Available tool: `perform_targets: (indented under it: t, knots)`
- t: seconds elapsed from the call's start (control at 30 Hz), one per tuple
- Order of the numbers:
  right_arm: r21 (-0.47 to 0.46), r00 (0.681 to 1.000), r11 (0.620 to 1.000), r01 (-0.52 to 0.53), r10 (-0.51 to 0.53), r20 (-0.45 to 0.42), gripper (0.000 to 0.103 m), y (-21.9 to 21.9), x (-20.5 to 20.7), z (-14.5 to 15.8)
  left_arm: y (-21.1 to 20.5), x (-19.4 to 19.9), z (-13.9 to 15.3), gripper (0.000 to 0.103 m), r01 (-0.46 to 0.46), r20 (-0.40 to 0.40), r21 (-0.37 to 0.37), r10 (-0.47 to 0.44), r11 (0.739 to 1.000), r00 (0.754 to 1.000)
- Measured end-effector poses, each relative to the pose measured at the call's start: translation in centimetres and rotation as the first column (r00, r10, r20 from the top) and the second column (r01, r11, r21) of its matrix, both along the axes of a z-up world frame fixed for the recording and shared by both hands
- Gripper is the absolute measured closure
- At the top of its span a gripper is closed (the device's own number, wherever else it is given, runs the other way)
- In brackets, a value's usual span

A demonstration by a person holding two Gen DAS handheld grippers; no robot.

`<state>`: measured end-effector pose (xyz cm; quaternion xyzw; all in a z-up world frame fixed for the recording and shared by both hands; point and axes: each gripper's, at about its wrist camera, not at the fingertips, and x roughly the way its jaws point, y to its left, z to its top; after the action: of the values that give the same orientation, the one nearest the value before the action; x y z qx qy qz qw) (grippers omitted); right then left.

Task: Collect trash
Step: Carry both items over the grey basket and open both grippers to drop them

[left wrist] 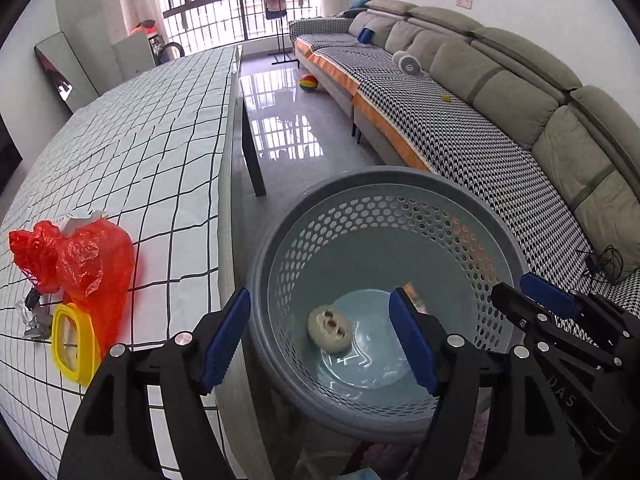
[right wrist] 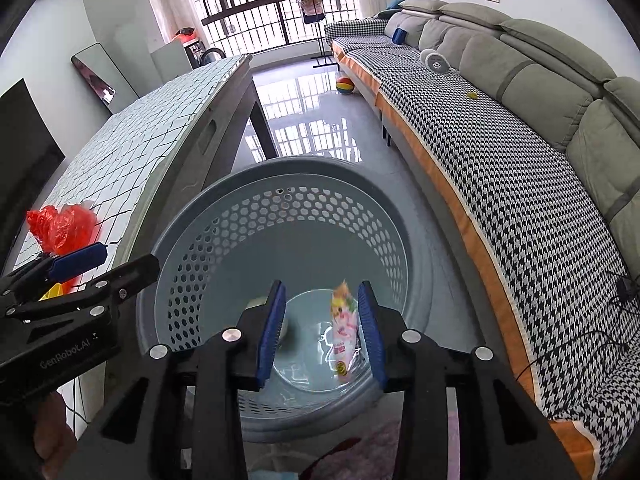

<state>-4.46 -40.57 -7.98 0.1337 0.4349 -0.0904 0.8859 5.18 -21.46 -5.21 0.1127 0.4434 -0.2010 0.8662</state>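
Grid-pattern tablecloth table (left wrist: 152, 152) beside grey perforated plastic bin (left wrist: 400, 216); left gripper (left wrist: 320, 340) wide apart, empty; right gripper (right wrist: 322, 332) partly apart, colourful snack wrapper (right wrist: 344, 328) loose between pads.

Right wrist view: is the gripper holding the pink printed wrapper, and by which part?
No, nothing is held. The right gripper stands open; the pink printed plastic wrapper is loose inside the round grey perforated basket.
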Motion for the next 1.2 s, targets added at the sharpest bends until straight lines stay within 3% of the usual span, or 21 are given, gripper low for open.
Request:
perform_targets:
  t: [0.13, 0.73, 0.87, 1.2]
  knots:
    - [0.004, 1.0, 1.0, 0.005, -0.005, 0.0, 0.066, 0.1, -0.2, 0.0, 0.2, 0.0, 0.1, 0.032, -0.009, 0.0, -0.004, 0.009, 1.0, 1.0]
    - [-0.022, 0.999, 0.999, 0.035, -0.034, 0.043, 0.046, 0.0, -1.9, 1.3, 1.7, -0.6, 1.6, 0.009, -0.04, 0.032, -0.052, 0.042, 0.998, 0.999]
    - [-0.029, 0.998, 0.999, 0.037, -0.035, 0.057, 0.042, 0.3, -2.2, 1.9, 2.3, -0.7, 2.1, 0.008, -0.049, 0.043, -0.072, 0.052, 0.996, 0.998]
    - [-0.047, 0.997, 0.999, 0.019, -0.015, 0.079, 0.041, 1.7, -2.5, 2.9, 4.6, -1.0, 3.6, 0.006, -0.088, 0.083, -0.103, 0.097, 0.991, 0.992]
